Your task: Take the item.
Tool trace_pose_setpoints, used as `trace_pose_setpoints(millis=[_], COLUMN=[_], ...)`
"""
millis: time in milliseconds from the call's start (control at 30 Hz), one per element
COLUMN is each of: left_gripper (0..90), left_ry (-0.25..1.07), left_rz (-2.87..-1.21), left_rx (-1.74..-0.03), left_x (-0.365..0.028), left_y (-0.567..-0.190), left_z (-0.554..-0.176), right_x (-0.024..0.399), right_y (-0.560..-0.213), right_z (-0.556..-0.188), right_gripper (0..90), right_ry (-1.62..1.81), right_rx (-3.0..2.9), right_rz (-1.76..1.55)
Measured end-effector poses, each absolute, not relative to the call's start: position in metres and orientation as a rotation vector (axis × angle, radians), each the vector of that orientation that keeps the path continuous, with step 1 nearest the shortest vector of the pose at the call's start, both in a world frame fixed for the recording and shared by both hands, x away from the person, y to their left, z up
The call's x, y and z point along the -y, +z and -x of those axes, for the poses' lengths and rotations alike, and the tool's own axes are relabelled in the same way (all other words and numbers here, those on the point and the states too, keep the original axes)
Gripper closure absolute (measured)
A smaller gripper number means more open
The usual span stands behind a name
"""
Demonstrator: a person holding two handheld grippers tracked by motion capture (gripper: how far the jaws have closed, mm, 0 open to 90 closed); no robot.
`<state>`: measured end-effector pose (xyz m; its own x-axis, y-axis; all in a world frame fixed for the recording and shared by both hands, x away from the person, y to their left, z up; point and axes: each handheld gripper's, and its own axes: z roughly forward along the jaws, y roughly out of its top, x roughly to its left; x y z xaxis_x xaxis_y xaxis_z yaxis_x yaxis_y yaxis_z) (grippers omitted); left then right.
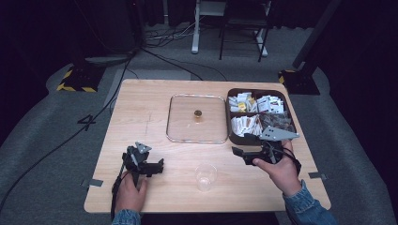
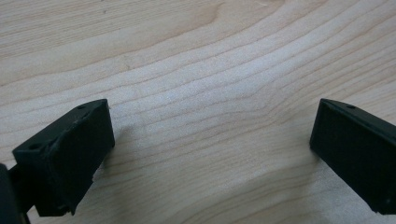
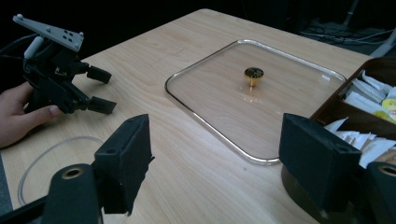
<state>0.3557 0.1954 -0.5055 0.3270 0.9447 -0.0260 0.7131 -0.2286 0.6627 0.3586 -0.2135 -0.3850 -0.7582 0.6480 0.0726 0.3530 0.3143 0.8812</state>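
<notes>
Near the lower right of the high view, right gripper [image 1: 240,154] hovering over the desk [image 1: 141,101], jaws apart and empty, aimed toward frame left. Clear plastic cup [image 1: 205,176] upright at bottom centre, below and left of those jaws, mouth upward, long axis vertical; nearer the right hand [image 1: 277,166] than the left, by judgement. Glass lid [image 1: 196,118] flat at frame centre, gold knob [image 1: 197,114] up, just beside the brown sachet box [image 1: 231,136]. Left gripper [image 1: 159,166] at lower left, jaws wide apart over bare wood, nothing between. In the right gripper view, cup rim [image 3: 51,154] at lower left, lid [image 3: 219,100] centre.
</notes>
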Motion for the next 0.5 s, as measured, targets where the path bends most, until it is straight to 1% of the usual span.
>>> trace_pose_setpoints(millis=[267, 500], left_gripper=[0.2, 0.2], left_ry=[0.521, 0.521], left_rz=[-2.016, -2.015], left_rx=[-1.456, -1.457], left_x=[-0.195, -0.195], left_y=[-0.506, -0.506], left_z=[-0.356, -0.356], right_x=[0.213, 0.229], right_y=[-0.376, -0.369], right_z=[-0.371, -0.387], right_gripper=[25.7, 24.7], right_ry=[1.459, 1.417], right_rx=[-2.266, -2.231], right_rz=[-0.875, -0.903])
